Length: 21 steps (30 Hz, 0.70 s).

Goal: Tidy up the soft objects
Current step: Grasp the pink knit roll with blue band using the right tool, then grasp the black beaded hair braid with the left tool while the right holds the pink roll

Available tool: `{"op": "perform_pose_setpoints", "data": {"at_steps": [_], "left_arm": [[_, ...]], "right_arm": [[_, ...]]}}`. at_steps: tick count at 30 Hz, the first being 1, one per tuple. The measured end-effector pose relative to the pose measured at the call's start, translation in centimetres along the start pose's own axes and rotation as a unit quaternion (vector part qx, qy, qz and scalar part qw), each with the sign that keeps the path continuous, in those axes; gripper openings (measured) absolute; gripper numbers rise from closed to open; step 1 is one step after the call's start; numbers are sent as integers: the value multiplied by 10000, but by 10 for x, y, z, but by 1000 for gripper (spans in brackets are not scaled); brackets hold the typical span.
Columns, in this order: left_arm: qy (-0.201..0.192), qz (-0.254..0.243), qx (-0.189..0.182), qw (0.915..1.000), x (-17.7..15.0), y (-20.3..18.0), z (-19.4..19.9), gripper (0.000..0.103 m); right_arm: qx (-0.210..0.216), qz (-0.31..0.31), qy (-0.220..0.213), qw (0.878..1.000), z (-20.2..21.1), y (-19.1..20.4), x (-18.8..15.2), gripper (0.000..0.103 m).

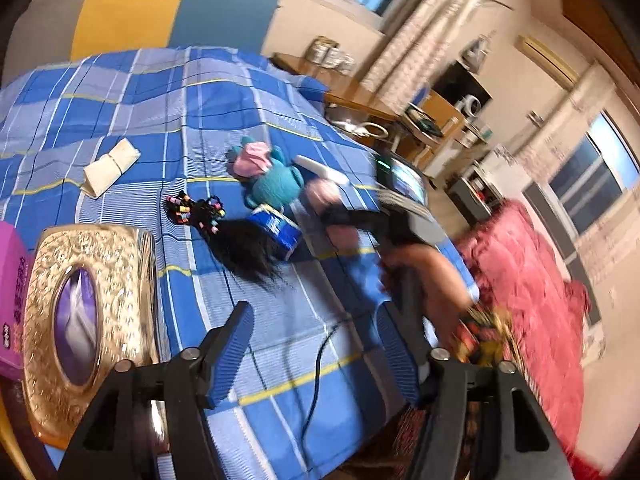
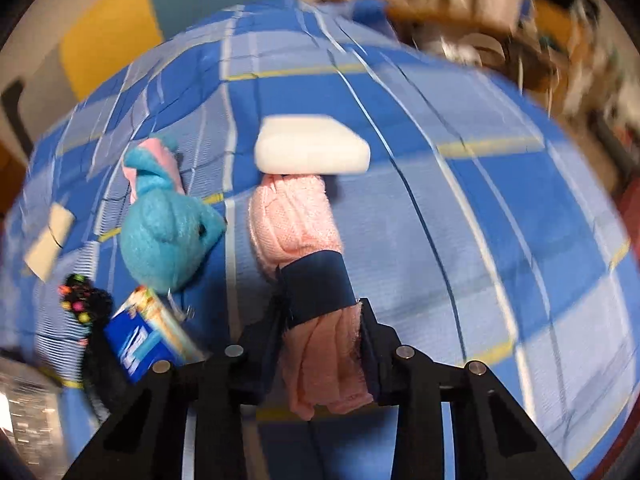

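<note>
While over the plaid bed [image 2: 460, 208], right gripper [image 2: 320, 332] clamped on pink knit cloth [image 2: 296, 220] with navy band — jaws pressing its lower end, just below white sponge [image 2: 312, 144], beside teal plush [image 2: 168, 236]. Left gripper [image 1: 316, 356] open — jaws empty.

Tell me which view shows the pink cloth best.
The right wrist view: the pink cloth fills the centre, its near end pinched in the right gripper. The left wrist view shows it small, blurred, partly hidden.
</note>
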<state>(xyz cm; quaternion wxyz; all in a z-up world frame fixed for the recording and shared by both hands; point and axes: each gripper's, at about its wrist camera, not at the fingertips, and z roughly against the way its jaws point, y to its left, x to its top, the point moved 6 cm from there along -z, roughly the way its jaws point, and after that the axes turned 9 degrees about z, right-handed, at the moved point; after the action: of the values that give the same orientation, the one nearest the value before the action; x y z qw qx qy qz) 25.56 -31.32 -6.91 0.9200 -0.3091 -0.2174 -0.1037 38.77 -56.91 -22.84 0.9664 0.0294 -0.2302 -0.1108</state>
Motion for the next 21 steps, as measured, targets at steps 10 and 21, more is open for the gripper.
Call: {"op": "perform_pose_setpoints", "data": {"at_steps": [10,21], "left_arm": [[-31,1208,651,9905,76,42,-71,75],[462,1676,1530,9728,92,75,-152,74]], "right_arm": [[17,-128,206,9997,12,-6,-32,35],[106,-98,179,9997,9,-5,-27,35]]}}
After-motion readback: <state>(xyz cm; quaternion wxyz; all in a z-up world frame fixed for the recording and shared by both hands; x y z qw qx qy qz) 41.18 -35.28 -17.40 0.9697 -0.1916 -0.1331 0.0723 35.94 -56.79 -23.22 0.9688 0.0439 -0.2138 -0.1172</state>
